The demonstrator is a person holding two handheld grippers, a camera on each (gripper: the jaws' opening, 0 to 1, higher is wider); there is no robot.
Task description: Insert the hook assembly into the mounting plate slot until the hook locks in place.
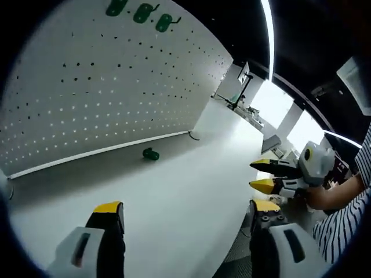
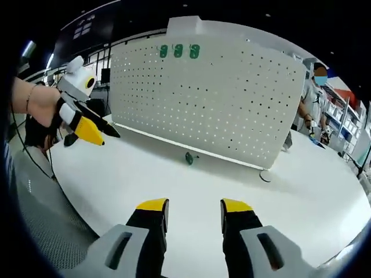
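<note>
A small green hook assembly [image 1: 151, 154] lies on the white table just in front of the upright white pegboard [image 1: 104, 87], the mounting plate. Three more green hooks [image 1: 142, 13] hang in a row near the board's top edge. My left gripper [image 1: 186, 207] is open and holds nothing, well short of the loose hook. My right gripper [image 1: 253, 175] comes in from the right, held by a hand. In the right gripper view, the loose hook [image 2: 189, 157] lies ahead of my open, bare right gripper [image 2: 194, 205]. The left gripper [image 2: 107, 138] hovers at the left. The hung hooks [image 2: 178, 51] sit high on the pegboard [image 2: 220, 98].
The table's [image 2: 301, 191] front edge drops to a grey floor mat [image 2: 46, 214] at the left. A round foot [image 2: 265, 175] props the board's right end. A person [image 2: 310, 110] stands behind the board at the right. Benches and bright windows [image 1: 272, 104] lie beyond.
</note>
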